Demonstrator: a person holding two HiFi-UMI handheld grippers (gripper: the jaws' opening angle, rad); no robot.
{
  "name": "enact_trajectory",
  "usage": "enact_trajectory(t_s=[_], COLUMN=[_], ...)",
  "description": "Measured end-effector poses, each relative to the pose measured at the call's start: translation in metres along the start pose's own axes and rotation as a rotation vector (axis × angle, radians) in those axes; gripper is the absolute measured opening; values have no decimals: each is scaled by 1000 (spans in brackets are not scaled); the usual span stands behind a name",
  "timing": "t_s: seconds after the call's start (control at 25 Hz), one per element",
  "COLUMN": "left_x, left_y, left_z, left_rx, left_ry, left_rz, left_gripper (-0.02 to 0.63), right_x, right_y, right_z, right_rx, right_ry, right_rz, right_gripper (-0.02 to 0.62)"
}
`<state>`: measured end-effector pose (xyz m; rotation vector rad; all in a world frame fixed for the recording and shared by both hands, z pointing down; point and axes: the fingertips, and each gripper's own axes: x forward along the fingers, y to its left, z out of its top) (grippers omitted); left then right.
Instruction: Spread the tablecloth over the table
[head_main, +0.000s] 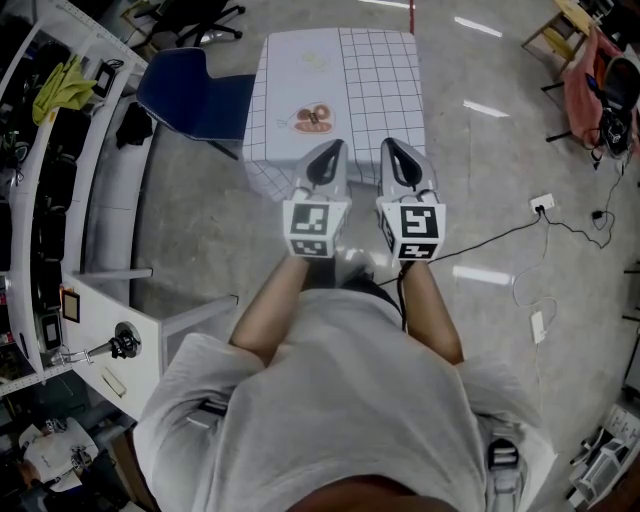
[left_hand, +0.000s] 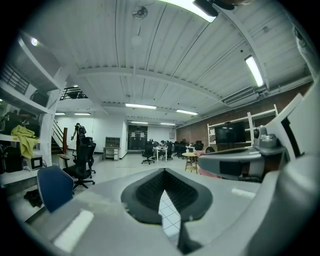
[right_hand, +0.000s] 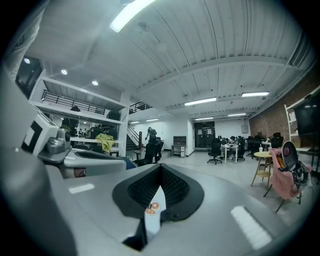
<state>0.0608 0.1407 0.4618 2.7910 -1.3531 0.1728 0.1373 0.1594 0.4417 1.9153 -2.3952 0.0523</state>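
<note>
A white tablecloth (head_main: 370, 80) with a grid pattern and a doughnut print (head_main: 313, 118) lies over the small table, and its edge hangs down the near side. Both grippers hover side by side at the table's near edge. The left gripper (head_main: 331, 148) is shut, and so is the right gripper (head_main: 393, 146). In the left gripper view the jaws (left_hand: 165, 172) meet, and the grid cloth (left_hand: 167, 212) shows below through the gap behind the tips. The right gripper view has the same closed jaws (right_hand: 160, 167) with the printed cloth (right_hand: 151, 210) beneath. Neither gripper holds anything that I can see.
A blue chair (head_main: 190, 95) stands at the table's left side. A white cabinet (head_main: 110, 330) and shelving (head_main: 50, 150) line the left. A cable and power strip (head_main: 541, 205) lie on the concrete floor at the right. A wooden stool (head_main: 555, 35) stands at the far right.
</note>
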Motion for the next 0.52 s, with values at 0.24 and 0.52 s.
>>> enact_trajectory(t_s=[0.24,0.52], left_x=[3,0], left_y=[-5,-10], left_z=[1,-5], left_rx=[3,-2], left_ry=[-2,15], left_rz=[-16,-28], left_gripper=[20,20], right_x=[0,-2], right_y=[-3,1], right_z=[-2,-8], right_rx=[5,4], right_ry=[4,28], right_rz=[-9,-9], right_gripper=[6,6])
